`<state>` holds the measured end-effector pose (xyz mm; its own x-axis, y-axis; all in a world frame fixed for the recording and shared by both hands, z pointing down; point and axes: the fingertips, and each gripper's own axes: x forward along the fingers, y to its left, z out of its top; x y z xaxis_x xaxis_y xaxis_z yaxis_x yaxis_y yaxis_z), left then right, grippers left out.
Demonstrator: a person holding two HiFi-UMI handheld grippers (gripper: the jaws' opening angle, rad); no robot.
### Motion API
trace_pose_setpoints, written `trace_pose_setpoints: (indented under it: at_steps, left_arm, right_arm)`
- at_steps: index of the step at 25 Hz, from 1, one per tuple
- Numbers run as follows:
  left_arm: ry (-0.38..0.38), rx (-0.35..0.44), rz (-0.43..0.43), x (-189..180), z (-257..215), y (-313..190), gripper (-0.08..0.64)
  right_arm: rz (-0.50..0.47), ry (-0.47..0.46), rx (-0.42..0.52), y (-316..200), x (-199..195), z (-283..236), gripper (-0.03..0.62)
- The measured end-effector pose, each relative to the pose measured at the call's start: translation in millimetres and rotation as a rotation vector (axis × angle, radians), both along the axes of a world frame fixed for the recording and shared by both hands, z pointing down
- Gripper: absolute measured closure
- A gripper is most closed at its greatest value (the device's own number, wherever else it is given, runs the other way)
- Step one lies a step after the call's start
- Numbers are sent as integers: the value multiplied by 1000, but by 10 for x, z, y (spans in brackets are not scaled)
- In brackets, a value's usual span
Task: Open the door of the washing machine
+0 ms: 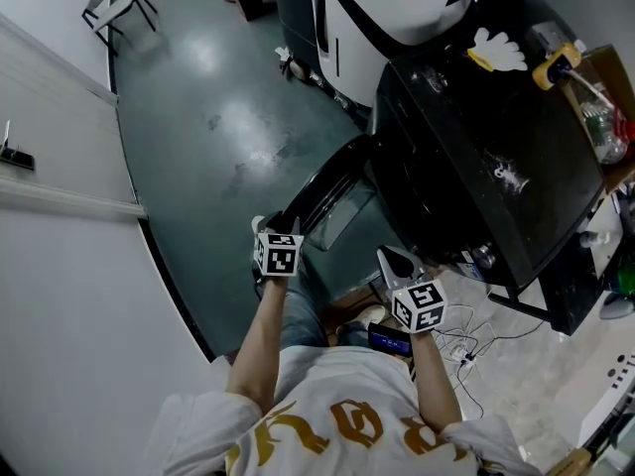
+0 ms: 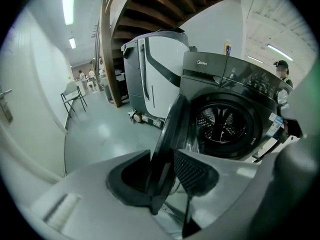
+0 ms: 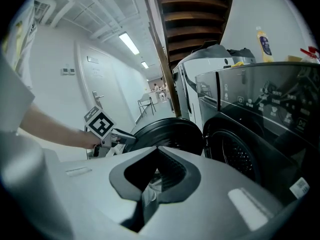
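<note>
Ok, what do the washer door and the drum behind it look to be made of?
The door looks like dark glossy plastic round the rim: smooth moulded edge with highlights; whether its window is glass I cannot tell. The drum looks like bare metal, probably stainless steel: bright sheen, perforated wall.

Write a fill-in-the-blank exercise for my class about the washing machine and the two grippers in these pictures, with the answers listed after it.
1. The washing machine door stands ___.
2. The left gripper is shut on the door's edge, while the right gripper holds ___.
3. Inside the washing machine, the perforated metal ___ is visible.
Missing words: open; nothing; drum.
</note>
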<state>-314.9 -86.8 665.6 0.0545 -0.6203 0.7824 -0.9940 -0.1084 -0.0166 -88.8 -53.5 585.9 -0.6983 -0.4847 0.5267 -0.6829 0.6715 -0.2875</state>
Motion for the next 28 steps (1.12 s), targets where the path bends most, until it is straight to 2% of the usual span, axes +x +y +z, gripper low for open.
trace_pose_setpoints:
  at_steps: [5, 15, 28]
  left_arm:
    - [-23, 5, -4, -96, -15, -40, 419]
    - [-33, 10, -6, -117, -18, -38, 417]
    - [-36, 5, -18, -123, -23, -4, 416]
  right_arm:
    - [-9, 9, 1, -18, -46, -4, 569]
    - [48, 86, -2, -75, 103, 77, 571]
    - [69, 67, 8, -72, 164, 38, 571]
